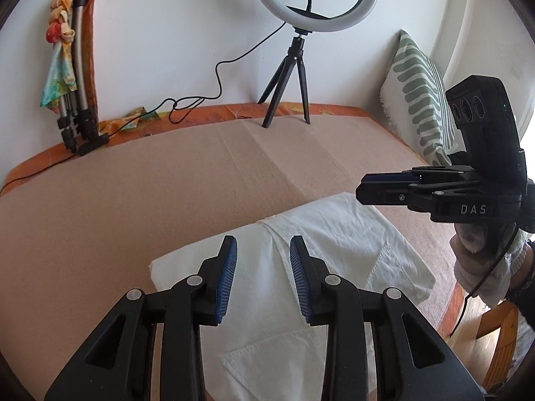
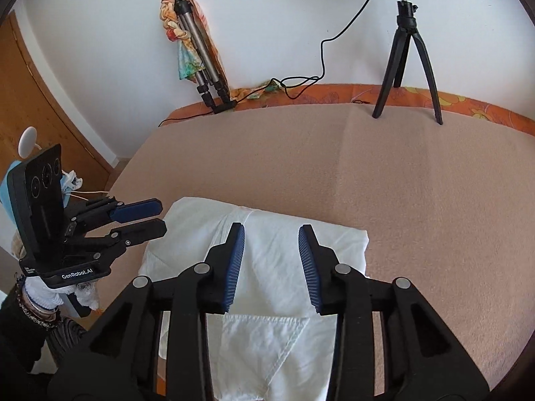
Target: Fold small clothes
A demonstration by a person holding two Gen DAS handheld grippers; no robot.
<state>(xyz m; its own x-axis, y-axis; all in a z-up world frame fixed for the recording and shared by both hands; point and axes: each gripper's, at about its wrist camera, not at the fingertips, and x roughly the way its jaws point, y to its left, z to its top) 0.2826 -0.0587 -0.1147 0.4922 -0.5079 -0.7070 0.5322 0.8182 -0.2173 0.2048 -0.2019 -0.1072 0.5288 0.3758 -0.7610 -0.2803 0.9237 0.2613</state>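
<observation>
White garment (image 1: 334, 250), a small piece with stitched pockets, lies partly folded on the bed (image 1: 167, 183), and both tools hang just above it. The left hand-held gripper (image 1: 263, 279) has its blue pads spread, nothing between them, pointing toward 12 o'clock over the cloth's middle; the right hand-held gripper (image 2: 271, 267) is likewise spread and empty above the same cloth. Seen from the left camera, the right tool sits at 3 o'clock, edge-on, so its gap cannot be read there. Beyond the cloth stretches bare pink cover, then at 12 o'clock a ring light (image 1: 314, 0) on a small tripod (image 1: 287, 93), at 10 o'clock a folded stand draped with a patterned scarf (image 1: 63, 50), and at 2 o'clock a striped pillow (image 1: 418, 100). To fold well, I judge each tool should pinch a near corner, taking all layers, lift together, and lay the edge evenly onto the far one without dragging the pile.
</observation>
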